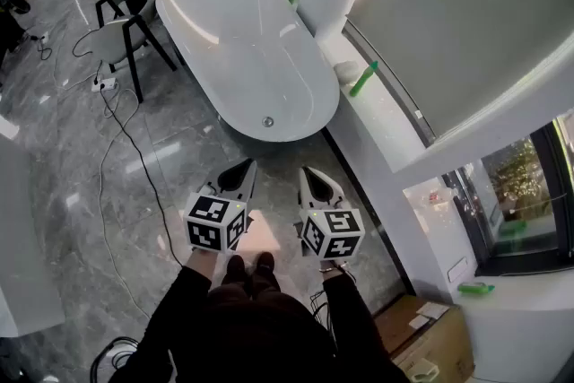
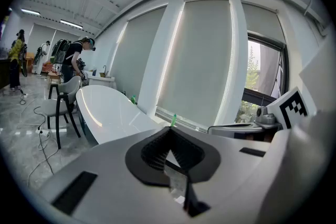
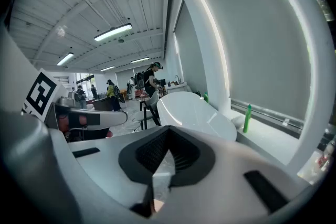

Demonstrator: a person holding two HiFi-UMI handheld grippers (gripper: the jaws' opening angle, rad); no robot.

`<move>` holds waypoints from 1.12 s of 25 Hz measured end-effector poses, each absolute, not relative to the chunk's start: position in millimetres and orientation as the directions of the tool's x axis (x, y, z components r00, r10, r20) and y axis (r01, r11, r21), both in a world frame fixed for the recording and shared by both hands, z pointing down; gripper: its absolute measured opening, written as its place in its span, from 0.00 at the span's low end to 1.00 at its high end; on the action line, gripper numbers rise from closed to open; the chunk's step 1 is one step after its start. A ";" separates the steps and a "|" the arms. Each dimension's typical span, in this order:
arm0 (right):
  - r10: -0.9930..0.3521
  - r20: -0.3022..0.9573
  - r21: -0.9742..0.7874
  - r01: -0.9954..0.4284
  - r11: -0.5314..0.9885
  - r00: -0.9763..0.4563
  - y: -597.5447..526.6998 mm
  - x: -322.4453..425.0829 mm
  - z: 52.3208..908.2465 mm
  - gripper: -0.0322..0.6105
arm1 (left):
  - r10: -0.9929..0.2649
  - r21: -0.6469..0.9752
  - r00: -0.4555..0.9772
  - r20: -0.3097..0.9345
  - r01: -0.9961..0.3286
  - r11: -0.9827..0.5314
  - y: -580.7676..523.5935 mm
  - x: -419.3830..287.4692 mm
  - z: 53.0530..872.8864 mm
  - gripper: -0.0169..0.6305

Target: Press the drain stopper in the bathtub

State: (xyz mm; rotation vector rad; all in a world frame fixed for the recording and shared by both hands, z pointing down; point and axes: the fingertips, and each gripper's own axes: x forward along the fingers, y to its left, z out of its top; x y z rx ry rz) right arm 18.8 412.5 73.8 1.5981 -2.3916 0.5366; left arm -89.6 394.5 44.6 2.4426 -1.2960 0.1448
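We find the white oval bathtub (image 1: 235, 31) standing on the grey marble floor (image 1: 81, 157), its long side set along the window ledge (image 1: 377, 117). The drain stopper (image 1: 267, 122) is a small round metal disc in the tub bottom, at the end nearest the person. The left gripper (image 1: 247, 166) and the right gripper (image 1: 308, 172) are held side by side above the floor, just short of that near end, both pointing toward the tub. Neither one touches the tub or the stopper. In the left gripper view the two jaws meet at their tips with nothing between them. The right gripper view shows the same condition: jaws closed together, tips in contact, nothing held. A green bottle (image 1: 363, 78) stands on the ledge beside the near half of the tub, and in both gripper views it appears to the right of the tub. A white chair (image 1: 124, 33) with black legs stands on the floor on the tub's far side from the ledge, with a cable (image 1: 134, 157) running across the floor near it. An open cardboard box (image 1: 420, 338) sits on the floor at the person's right.
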 end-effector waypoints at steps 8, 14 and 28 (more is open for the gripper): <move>-0.841 0.376 -0.180 -0.921 0.344 -0.388 403.5 35.5 73.5 0.05 | -0.783 0.267 0.559 0.273 -0.826 -0.496 387.1 -81.9 46.6 0.04; -0.833 0.376 -0.211 -0.913 0.349 -0.406 396.9 51.4 75.6 0.05 | -0.792 0.254 0.546 0.271 -0.835 -0.489 378.4 -73.0 46.4 0.04; -0.837 0.343 -0.232 -0.902 0.365 -0.426 387.2 85.7 59.0 0.05 | -0.801 0.198 0.537 0.264 -0.843 -0.500 366.3 -40.8 30.5 0.04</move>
